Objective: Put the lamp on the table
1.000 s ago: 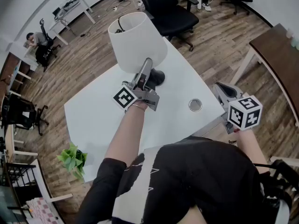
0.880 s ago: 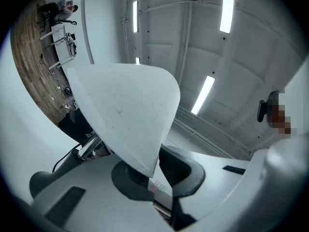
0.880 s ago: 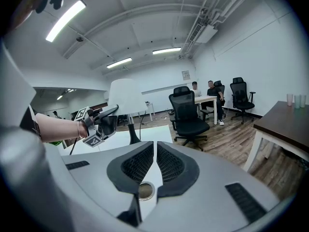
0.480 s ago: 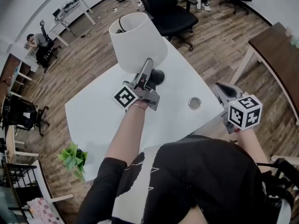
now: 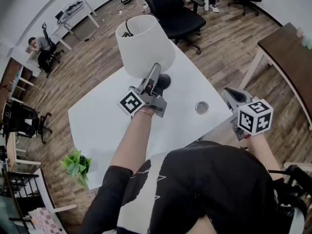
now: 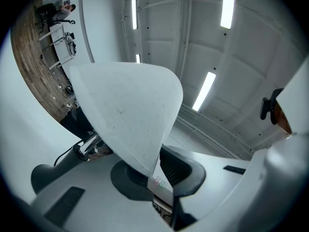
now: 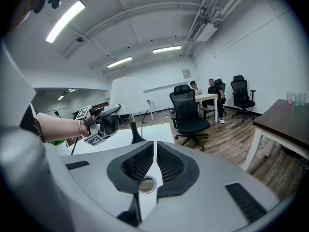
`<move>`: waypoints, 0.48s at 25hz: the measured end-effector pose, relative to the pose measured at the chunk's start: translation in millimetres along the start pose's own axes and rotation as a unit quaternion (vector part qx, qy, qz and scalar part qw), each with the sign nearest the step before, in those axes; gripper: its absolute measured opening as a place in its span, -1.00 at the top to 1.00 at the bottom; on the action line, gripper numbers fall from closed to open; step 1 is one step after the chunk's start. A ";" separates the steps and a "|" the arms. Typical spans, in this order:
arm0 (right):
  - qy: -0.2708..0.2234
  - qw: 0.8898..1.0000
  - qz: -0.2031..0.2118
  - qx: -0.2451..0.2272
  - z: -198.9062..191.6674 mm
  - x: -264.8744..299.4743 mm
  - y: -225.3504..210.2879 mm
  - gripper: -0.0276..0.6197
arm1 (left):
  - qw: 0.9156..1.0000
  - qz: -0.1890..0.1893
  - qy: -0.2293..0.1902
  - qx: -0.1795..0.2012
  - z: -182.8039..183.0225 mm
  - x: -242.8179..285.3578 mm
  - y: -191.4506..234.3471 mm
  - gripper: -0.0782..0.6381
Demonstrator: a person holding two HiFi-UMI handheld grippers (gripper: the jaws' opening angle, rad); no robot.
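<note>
The lamp, with a white cone shade (image 5: 145, 45) and a black round base (image 5: 164, 80), stands upright on the white table (image 5: 107, 126). My left gripper (image 5: 155, 69) reaches in under the shade at the stem. Its jaws have just been opening. In the left gripper view the shade (image 6: 125, 115) fills the frame, its lower edge between the jaws of the left gripper (image 6: 154, 178), with a gap beside the right pad; the stem is hidden. My right gripper (image 5: 233, 97) hangs off the table's right corner, its jaws (image 7: 154, 151) shut on nothing.
A small round metal tin (image 5: 202, 107) lies on the table near the right corner. A black office chair (image 5: 175, 9) stands behind the table, a green plant (image 5: 76, 165) at its near left corner, and a brown table (image 5: 287, 57) to the right.
The lamp and both hands keep their places; only the head view has shifted a little.
</note>
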State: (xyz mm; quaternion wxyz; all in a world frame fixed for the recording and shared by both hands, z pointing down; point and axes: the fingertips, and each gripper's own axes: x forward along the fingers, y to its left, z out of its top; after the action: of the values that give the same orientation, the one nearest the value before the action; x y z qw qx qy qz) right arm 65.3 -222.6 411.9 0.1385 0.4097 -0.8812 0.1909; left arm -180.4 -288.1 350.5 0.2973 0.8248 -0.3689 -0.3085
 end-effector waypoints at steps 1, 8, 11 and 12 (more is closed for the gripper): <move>0.000 1.000 0.000 0.000 -0.9 -0.6 0.2 0.81 | 1.000 0.000 -0.001 0.000 -0.1 -0.3 -0.7 0.64; 0.001 1.000 -0.003 0.004 -5.2 -6.5 1.6 0.81 | 1.000 -0.001 0.004 0.001 -5.1 -1.5 -3.8 0.63; 0.001 1.000 -0.005 0.009 -8.6 -10.0 0.3 0.81 | 1.000 -0.001 0.011 0.006 -10.7 -2.3 -5.9 0.62; 0.000 1.000 -0.005 0.010 -8.6 -10.7 0.4 0.81 | 1.000 -0.001 0.013 0.008 -11.5 -2.3 -6.4 0.62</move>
State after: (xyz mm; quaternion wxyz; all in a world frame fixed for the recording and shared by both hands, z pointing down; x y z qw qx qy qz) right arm 72.5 -211.3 415.2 0.1357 0.4156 -0.8770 0.1992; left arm -170.5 -279.8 353.8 0.2951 0.8314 -0.3670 -0.2949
